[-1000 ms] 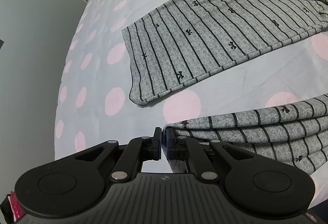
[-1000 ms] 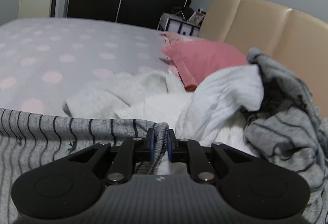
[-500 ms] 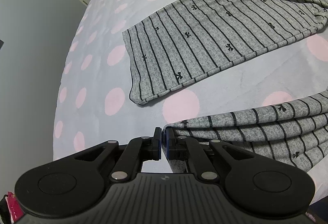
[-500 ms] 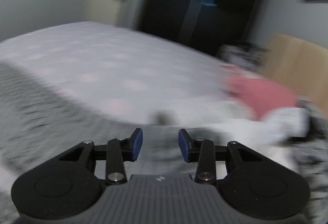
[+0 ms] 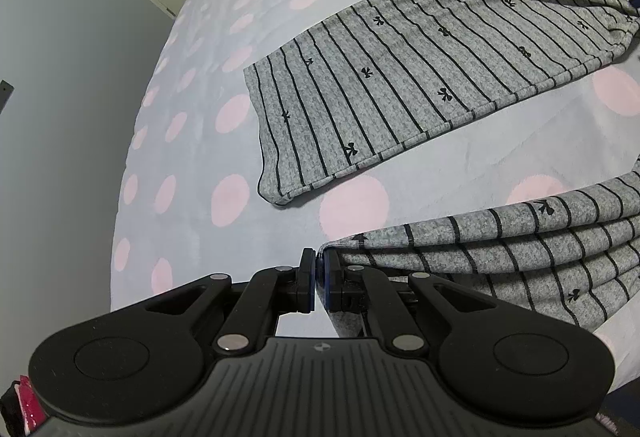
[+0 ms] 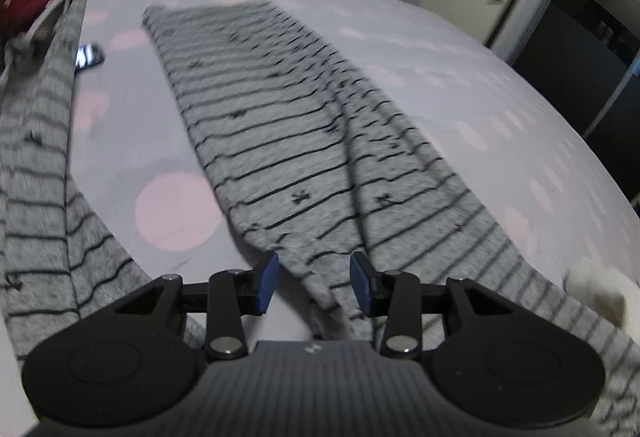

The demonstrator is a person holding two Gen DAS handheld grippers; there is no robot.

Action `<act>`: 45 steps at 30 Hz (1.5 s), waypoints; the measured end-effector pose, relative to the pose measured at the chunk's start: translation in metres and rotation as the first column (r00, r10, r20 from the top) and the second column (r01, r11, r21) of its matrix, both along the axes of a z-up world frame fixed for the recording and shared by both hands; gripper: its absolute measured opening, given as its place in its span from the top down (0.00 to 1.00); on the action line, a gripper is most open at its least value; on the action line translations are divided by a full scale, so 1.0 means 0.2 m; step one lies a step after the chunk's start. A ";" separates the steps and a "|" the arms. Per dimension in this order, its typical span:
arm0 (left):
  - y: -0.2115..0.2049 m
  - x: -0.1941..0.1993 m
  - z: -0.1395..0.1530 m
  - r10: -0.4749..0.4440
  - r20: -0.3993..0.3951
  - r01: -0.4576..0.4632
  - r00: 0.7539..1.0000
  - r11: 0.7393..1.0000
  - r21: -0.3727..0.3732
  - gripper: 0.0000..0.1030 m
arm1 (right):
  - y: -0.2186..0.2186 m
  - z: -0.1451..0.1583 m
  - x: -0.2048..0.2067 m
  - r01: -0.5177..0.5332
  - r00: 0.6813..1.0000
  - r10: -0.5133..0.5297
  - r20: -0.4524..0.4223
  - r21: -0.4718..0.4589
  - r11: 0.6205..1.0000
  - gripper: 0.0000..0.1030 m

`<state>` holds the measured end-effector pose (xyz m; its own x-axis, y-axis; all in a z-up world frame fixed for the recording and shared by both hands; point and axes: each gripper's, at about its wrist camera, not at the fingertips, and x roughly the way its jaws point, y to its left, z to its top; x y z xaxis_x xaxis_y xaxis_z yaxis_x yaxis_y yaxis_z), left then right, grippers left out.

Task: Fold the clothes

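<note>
Grey striped pyjama trousers with small black bows lie on the bed. One leg point(image 5: 400, 85) lies flat across the spotted cover. My left gripper point(image 5: 319, 273) is shut on the hem corner of the other leg point(image 5: 500, 241), lifted into folds at the lower right. In the right wrist view my right gripper point(image 6: 314, 283) is open, just above the crotch end of the flat leg point(image 6: 280, 141). The held leg point(image 6: 36, 165) hangs along the left edge there.
The bed has a pale cover with pink dots point(image 5: 192, 197). Its edge and a grey wall point(image 5: 60, 117) are to the left. A door and dark wardrobe point(image 6: 580, 17) are at the far right. A white garment point(image 6: 596, 289) lies by the right gripper.
My right gripper has let go of the trousers, opened, and swung round from the pillow end to face down the flat leg. My left gripper has kept its hold.
</note>
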<state>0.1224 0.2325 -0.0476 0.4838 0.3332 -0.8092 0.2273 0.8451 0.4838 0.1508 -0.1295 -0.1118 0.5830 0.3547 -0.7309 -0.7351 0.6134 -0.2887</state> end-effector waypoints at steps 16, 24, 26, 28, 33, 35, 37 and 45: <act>0.03 -0.01 0.01 0.012 0.007 -0.011 1.000 1.000 -0.020 0.98 | 0.14 -0.13 -0.06 -0.141 0.966 0.133 -0.220 -0.021 0.990 0.97; 0.04 -0.03 0.00 0.009 0.008 -0.009 1.000 1.000 -0.020 0.98 | -0.11 0.15 -0.12 -0.026 0.990 0.029 -0.139 0.024 0.999 0.87; 0.05 -0.04 -0.01 0.010 -0.002 -0.010 1.000 1.000 -0.018 0.98 | -0.24 0.21 -0.17 0.004 0.993 -0.001 -0.114 0.022 1.000 0.66; 0.05 -0.05 -0.03 0.007 -0.012 -0.007 1.000 1.000 -0.015 0.98 | -0.36 0.27 -0.24 0.023 0.995 -0.023 -0.095 0.005 1.000 0.64; 0.07 -0.06 -0.05 0.007 -0.020 -0.008 1.000 1.000 -0.009 0.98 | -0.60 0.33 -0.45 0.019 0.998 -0.026 -0.056 -0.110 0.994 0.64; 0.09 -0.06 -0.05 0.016 -0.020 -0.016 1.000 1.000 0.010 0.98 | -0.66 0.33 -0.55 0.010 0.999 -0.017 -0.047 -0.161 0.987 0.61; 0.11 -0.06 -0.06 0.029 -0.023 -0.029 0.999 1.000 0.009 0.98 | -0.70 0.31 -0.64 -0.004 0.999 -0.006 -0.049 -0.205 0.979 0.55; 0.10 -0.13 -0.06 -0.024 0.001 0.024 1.000 0.999 0.021 0.98 | -0.73 0.14 -0.98 -0.149 0.988 0.122 -0.092 -0.414 0.898 0.43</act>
